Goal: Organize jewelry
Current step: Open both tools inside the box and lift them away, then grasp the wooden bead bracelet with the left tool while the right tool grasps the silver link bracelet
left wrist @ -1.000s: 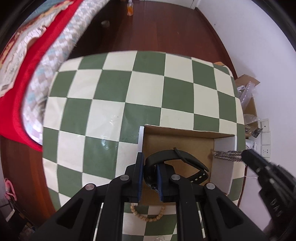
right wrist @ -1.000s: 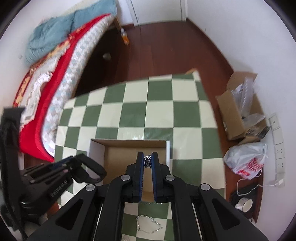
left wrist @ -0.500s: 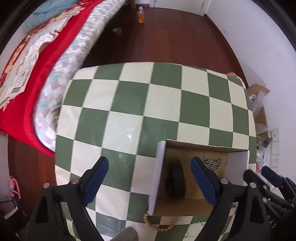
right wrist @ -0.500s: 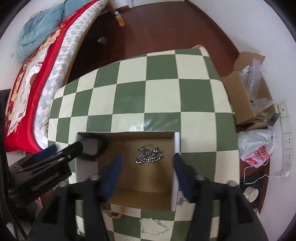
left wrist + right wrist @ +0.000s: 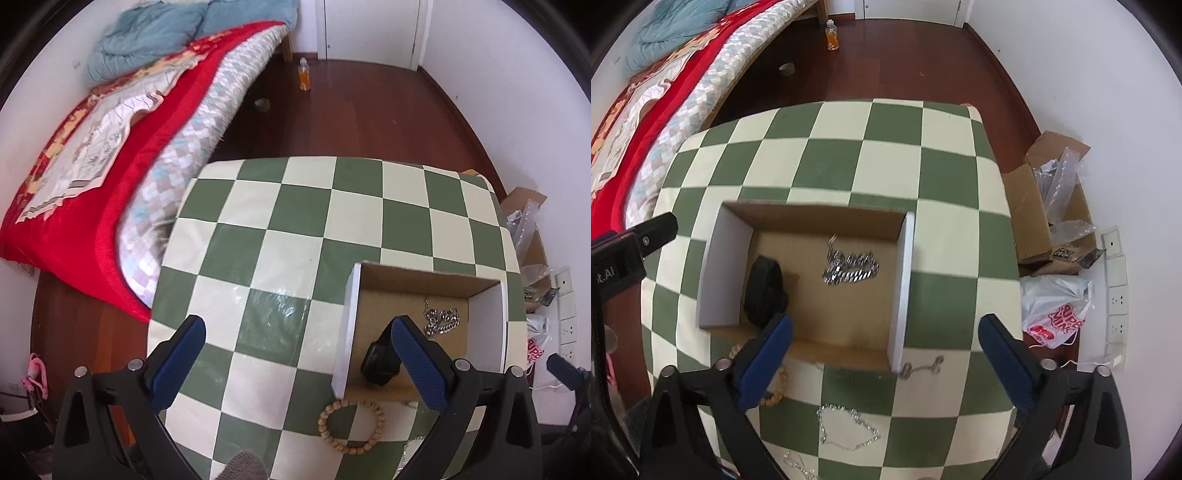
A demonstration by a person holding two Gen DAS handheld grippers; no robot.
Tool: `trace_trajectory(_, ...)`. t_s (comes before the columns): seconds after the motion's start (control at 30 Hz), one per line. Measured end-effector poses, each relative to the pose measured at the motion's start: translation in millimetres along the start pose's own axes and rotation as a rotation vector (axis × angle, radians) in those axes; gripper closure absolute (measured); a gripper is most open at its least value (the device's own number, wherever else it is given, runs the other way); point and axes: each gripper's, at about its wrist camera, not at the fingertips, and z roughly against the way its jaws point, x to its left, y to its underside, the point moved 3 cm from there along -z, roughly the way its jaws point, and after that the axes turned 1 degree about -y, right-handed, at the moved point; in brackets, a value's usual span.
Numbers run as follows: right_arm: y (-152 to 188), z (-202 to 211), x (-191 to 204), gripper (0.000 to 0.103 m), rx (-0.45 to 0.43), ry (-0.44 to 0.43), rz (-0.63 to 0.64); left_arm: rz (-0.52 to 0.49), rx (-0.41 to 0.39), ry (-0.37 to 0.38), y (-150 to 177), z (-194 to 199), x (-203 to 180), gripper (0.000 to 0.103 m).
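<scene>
Roughly halfway: watch and chunky chain are parked in the box; bead bracelet and thin chains are left outside. Both grippers, left and right, are spread wide, nothing held.

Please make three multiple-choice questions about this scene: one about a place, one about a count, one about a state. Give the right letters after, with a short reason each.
1. Where does the wooden bead bracelet lie?
A. inside the cardboard box
B. on the checkered tablecloth, outside the box
C. on the floor

2. How many items lie inside the cardboard box?
A. one
B. two
C. four

3. How is the right gripper?
A. open, holding nothing
B. shut on a chain
C. shut on a watch

Answers:
1 B: the beads rest on the cloth just beside the box's near wall.
2 B: only the black watch and the silver chain are inside.
3 A: its blue fingers stand wide apart.
</scene>
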Motion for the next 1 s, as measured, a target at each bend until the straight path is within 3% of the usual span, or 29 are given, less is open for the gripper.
trace_trajectory(0.33, 33, 35, 2, 0.000, -0.111, 0.018, -0.031, -0.005, -0.113, -0.018, 42, 51, 10, 0.000)
trace_trajectory(0.73, 75, 109, 7, 0.000, -0.288, 0.043, -0.035, 0.011, -0.240, -0.026, 86, 126, 26, 0.000)
trace_trajectory(0.87, 93, 130, 6, 0.000, -0.324, 0.009, -0.052, 0.024, -0.237, -0.022, 104, 136, 29, 0.000)
trace_trajectory(1.0, 116, 122, -2, 0.000, -0.271, -0.054, -0.084, 0.011, -0.167, -0.081, 130, 110, 33, 0.000)
